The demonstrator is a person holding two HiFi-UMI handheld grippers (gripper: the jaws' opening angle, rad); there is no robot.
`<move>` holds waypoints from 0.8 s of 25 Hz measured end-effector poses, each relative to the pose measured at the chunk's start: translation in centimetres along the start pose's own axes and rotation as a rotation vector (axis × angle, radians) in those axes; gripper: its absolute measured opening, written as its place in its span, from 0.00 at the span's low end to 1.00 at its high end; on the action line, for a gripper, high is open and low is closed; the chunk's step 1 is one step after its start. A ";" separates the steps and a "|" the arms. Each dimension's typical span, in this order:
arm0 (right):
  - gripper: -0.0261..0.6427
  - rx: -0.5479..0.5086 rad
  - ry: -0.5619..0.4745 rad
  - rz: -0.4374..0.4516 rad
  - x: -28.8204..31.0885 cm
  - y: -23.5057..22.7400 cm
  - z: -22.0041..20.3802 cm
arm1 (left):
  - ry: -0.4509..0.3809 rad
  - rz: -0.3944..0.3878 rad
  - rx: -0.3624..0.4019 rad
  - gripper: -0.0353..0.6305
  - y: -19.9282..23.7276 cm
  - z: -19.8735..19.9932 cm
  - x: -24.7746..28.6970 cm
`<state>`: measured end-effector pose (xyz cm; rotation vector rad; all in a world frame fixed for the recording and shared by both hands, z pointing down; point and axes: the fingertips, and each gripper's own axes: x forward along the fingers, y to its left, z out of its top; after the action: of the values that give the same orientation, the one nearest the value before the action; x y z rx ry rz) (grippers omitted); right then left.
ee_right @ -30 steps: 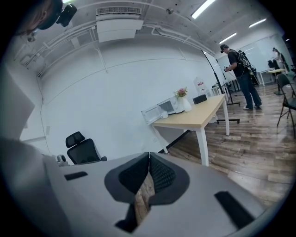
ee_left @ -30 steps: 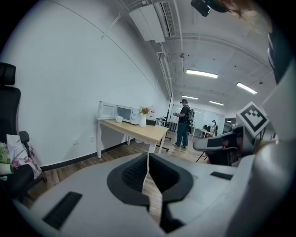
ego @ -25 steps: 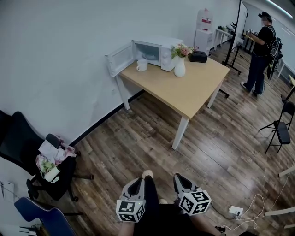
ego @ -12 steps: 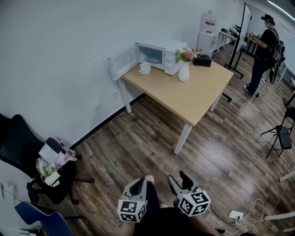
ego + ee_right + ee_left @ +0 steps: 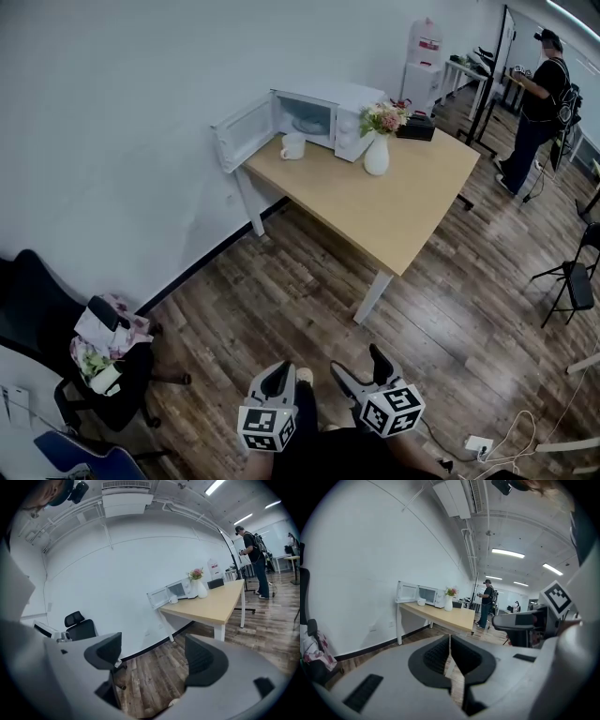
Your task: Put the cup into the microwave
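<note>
right gripper (image 5: 154, 657): jaws wide apart, just been opening, nothing between them, wooden floor (image 5: 140, 672) below | worktop (image 5: 216, 607) off ahead by the wall | white cup (image 5: 174, 600) at the open microwave (image 5: 182, 588) | flower vase (image 5: 201, 587) beside it | black chair (image 5: 80, 626) at left

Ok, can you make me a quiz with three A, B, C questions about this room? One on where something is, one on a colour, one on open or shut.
1. Where is the cup?
A: inside the microwave
B: on the table
C: on top of the microwave

2. What colour is the vase?
A: white
B: red
C: black

3. The microwave's door is:
A: shut
B: gone
C: open

Answers:
1 B, the cup stands on the table just outside the microwave.
2 A, the vase is plain white.
3 C, the door is swung out to the side.
</note>
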<state>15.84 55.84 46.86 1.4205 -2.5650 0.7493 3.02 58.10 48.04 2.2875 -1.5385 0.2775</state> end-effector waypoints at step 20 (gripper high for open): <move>0.70 -0.018 -0.034 -0.075 14.1 -2.0 7.6 | 0.011 -0.073 0.028 0.07 9.6 7.0 10.8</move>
<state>10.70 40.55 45.60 1.5271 -2.5203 0.6951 -1.95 42.85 47.41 2.3538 -1.4503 0.2930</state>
